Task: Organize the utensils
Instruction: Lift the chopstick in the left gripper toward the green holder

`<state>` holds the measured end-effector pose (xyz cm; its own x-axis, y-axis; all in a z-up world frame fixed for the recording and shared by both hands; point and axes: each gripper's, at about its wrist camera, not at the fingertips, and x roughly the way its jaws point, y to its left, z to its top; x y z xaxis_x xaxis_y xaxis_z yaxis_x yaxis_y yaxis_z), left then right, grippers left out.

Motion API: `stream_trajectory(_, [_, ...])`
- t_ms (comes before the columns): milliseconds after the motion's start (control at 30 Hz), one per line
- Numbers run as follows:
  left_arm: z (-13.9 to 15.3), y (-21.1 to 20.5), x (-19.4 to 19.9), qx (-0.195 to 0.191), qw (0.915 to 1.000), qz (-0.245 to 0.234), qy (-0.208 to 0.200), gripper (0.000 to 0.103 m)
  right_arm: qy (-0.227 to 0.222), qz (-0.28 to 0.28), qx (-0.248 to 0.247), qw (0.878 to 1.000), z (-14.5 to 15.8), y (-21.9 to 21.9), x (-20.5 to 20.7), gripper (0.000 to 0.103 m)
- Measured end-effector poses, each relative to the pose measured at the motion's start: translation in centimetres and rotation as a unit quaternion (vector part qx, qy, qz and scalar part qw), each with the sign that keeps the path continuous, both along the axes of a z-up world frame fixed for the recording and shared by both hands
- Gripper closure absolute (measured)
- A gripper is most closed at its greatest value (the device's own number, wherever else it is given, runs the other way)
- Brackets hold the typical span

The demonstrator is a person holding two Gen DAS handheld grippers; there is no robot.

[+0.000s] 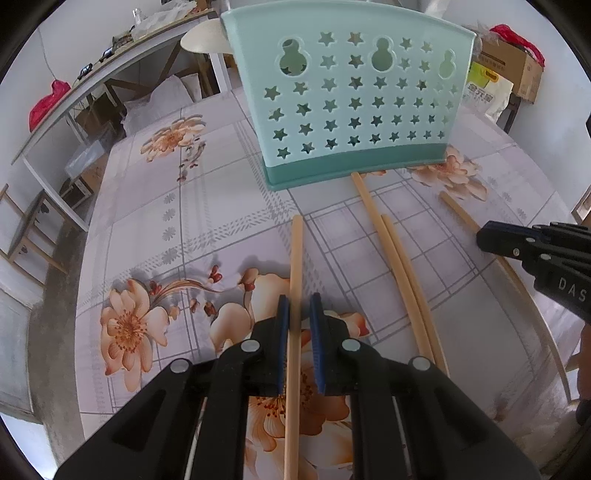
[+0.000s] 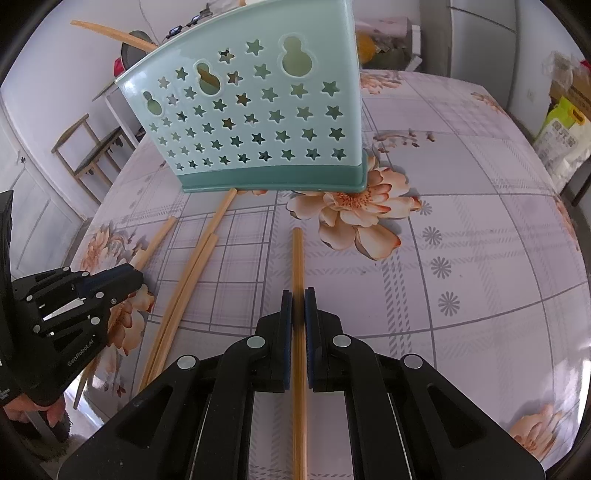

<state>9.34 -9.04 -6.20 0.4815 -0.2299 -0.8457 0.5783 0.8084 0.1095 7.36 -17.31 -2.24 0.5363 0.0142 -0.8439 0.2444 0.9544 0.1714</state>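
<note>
**Both grippers over chopsticks in front of the teal holder**

In the left wrist view, the left gripper (image 1: 300,314) fills the lower centre of the frame, its blue-padded fingers (image 1: 283,332) a little apart on either side of a pale wooden chopstick (image 1: 296,266). The stick runs straight up the middle between them; the left pad lies against it, while a narrow gap shows on the right side, so the grip is not closed. Right of centre, a pair of pale wooden chopsticks (image 1: 397,266) lies side by side on the flower-printed plaid tablecloth (image 1: 147,206), the longer one reaching the base of the light teal plastic utensil holder with star-shaped holes (image 1: 351,103), which stands upright at the top centre.

In the right wrist view, the right gripper (image 2: 298,310) sits at the lower centre, its fingers (image 2: 286,332) pressed together on a darker tan wooden chopstick (image 2: 297,258) that points up the frame toward the holder (image 2: 258,110). The pair (image 2: 192,273) lies left of centre, and the left gripper (image 2: 122,277) appears at the left edge over its stick. Another chopstick (image 2: 110,35) juts out beyond the holder's rim at the upper left.
</note>
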Motion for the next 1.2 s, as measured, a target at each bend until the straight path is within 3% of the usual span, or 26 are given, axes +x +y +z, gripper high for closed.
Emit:
stream_trajectory(767, [0.0,-0.3,-0.3,0.009,0.9999,-0.003,-0.007,0.092,-0.001,-0.001,0.003,1.0,0.0,-0.1,0.1,0.098])
stream_trajectory(1200, [-0.1,0.3,3.5,-0.04,0.9987,0.008,0.031,0.096,-0.002,-0.001,0.001,1.0,-0.1,0.0,0.1,0.098])
